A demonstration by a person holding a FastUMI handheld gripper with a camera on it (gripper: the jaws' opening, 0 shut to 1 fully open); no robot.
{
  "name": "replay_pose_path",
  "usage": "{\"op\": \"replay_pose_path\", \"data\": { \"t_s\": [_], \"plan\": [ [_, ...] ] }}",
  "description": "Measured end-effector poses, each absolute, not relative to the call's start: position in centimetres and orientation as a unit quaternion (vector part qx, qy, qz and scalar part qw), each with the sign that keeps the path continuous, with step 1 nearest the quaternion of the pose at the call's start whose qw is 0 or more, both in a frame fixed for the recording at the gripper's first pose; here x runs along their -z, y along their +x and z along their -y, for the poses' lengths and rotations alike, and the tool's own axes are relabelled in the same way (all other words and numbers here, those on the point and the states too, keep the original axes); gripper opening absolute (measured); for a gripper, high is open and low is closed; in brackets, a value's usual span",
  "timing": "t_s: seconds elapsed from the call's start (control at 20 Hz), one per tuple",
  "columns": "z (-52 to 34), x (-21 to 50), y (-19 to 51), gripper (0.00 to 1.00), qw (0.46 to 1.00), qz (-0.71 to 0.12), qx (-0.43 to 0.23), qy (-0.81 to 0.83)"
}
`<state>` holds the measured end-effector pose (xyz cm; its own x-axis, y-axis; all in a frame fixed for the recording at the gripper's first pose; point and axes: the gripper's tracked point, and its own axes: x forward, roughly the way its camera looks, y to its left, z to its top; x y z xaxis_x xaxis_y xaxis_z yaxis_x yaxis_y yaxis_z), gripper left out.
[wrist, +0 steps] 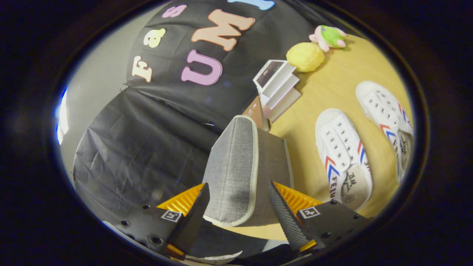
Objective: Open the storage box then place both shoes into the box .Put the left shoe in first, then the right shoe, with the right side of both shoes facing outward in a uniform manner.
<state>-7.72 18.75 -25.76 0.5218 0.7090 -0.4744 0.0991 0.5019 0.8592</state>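
- Gripper view is tilted, so the wooden table (332,92) slants; the storage box (240,166) hides its own inside and the table behind it.
- The gripper (240,207) has its two fingers on either side of the grey fabric lid (231,170), which stands raised on edge. There is a clear gap on the right-hand finger's side, and whether the other finger (196,210) touches the lid cannot be told, so the claw reads as spread rather than clenched.
- The lid's long axis runs away from the fingers toward the black cloth wall (147,147). The box body lies just beside it, and its far end is hidden.
- Two white shoes lie on the table beside the box, apart from each other. The near shoe (342,155) lies just beside the box, the far shoe (388,118) beyond it.
- Both shoes lie roughly parallel, toes pointing away from the fingers; the far shoe's heel is cut off.
- Beyond the box lie a stack of small books (277,87), a yellow ball (305,57) and a green and pink plush toy (329,37).
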Motion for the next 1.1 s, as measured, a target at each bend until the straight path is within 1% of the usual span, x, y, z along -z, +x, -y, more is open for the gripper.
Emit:
{"op": "replay_pose_path", "data": {
  "t_s": [0.35,0.4,0.5,0.7,0.75,0.9,1.0,1.1],
  "plan": [
    [-20.9,27.5,-9.3,0.88,0.698,-0.486,-0.222,0.477],
    [-21.1,27.0,-9.0,0.88,0.690,-0.482,-0.226,0.491],
    [-21.3,27.3,-8.7,0.61,0.686,-0.487,-0.225,0.492],
    [-21.2,27.2,-8.7,0.41,0.685,-0.499,-0.231,0.478],
    [-22.1,26.9,-8.6,0.36,0.684,-0.488,-0.235,0.489],
    [-19.9,25.7,-8.0,0.21,0.700,-0.474,-0.226,0.484],
    [-20.6,25.5,-8.3,0.08,0.698,-0.480,-0.238,0.476],
    [-21.7,25.8,-7.5,0.06,0.699,-0.479,-0.239,0.473]
  ]
}}
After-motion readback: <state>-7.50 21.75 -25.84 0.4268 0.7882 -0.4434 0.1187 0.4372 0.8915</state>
